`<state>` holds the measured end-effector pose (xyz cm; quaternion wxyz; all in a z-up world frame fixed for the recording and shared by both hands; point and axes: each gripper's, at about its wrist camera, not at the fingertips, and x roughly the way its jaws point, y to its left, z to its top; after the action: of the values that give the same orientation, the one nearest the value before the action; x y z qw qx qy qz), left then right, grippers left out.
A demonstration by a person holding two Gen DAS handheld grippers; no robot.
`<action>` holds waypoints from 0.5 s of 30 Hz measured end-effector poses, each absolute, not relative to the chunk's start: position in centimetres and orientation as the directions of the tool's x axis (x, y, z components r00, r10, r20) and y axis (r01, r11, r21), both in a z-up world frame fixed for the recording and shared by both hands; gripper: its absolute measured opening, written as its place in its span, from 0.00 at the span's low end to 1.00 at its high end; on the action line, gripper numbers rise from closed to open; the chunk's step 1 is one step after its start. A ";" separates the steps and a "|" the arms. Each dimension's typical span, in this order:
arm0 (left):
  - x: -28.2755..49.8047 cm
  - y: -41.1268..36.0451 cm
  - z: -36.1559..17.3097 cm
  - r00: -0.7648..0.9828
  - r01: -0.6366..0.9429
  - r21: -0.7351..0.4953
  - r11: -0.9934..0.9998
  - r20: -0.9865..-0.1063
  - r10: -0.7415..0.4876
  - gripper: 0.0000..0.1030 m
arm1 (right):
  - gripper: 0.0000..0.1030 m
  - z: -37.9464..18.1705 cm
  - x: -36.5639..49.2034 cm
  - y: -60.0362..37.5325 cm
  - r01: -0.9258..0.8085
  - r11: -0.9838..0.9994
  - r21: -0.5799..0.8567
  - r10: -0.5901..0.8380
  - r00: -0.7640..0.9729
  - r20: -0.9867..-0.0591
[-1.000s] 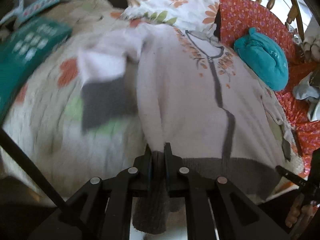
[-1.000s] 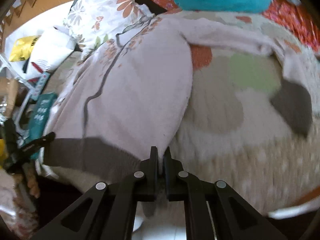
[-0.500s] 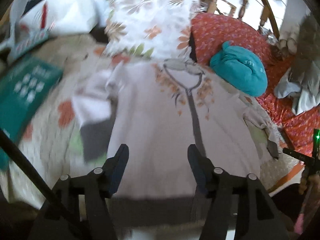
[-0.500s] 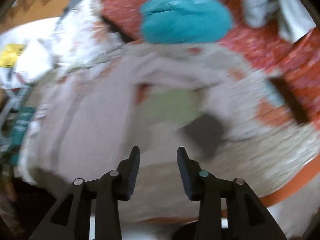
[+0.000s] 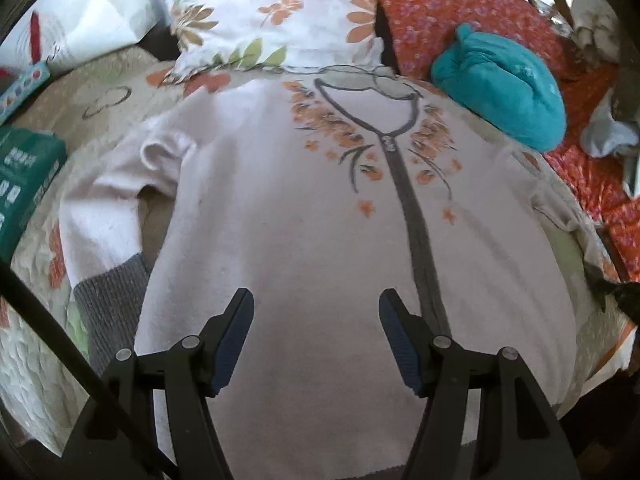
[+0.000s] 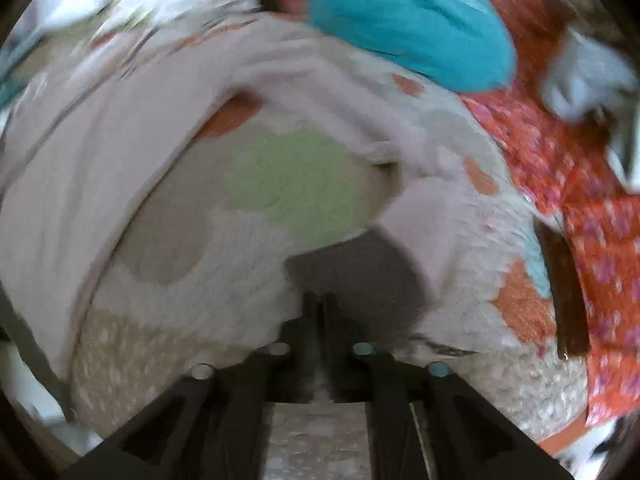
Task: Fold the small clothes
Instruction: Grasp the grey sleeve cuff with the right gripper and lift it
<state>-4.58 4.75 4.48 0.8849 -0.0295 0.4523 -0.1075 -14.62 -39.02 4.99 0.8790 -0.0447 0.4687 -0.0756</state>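
Pale-pink cardigan (image 5: 304, 216) lies flat on the bed; left hand-held gripper (image 5: 316, 336) gapes above it, right hand-held gripper (image 6: 320, 312) seemingly pinches the grey cuff (image 6: 360, 268) (blurred) — it could slip mid-fold.

Right wrist view, motion-blurred. The right gripper (image 6: 320, 308) has its fingers (image 6: 310, 312) drawn together on the grey cuff (image 6: 360, 268) of the pale pink sweater (image 6: 80, 160). The sleeve (image 6: 340, 92) runs from the cuff up toward a teal bundle (image 6: 412, 24). Beneath lies a bed quilt (image 6: 288, 176) patterned in green, beige and orange; a red floral fabric (image 6: 580, 184) lies to the right.
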 end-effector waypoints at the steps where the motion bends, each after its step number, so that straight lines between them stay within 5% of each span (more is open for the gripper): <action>1: -4.5 4.9 4.6 0.573 0.159 -0.160 0.974 -0.788 -0.223 0.62 | 0.02 6.2 -14.8 -41.0 0.154 0.981 -0.115 -0.184 0.572 -0.799; 8: -3.6 6.8 5.2 0.593 0.099 -0.193 0.976 -0.777 -0.214 0.62 | 0.02 13.2 -19.8 -59.1 0.679 0.722 0.135 -0.417 0.582 -0.698; 15: -2.4 10.6 8.5 0.643 0.037 -0.242 0.969 -0.737 -0.208 0.62 | 0.02 16.1 -15.7 -59.3 0.626 0.725 0.288 -0.304 0.665 -0.682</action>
<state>-2.44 10.60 8.54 0.9005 -0.1031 0.4169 -0.0680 -15.69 -59.27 16.07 0.8750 0.2588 0.3112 -0.2655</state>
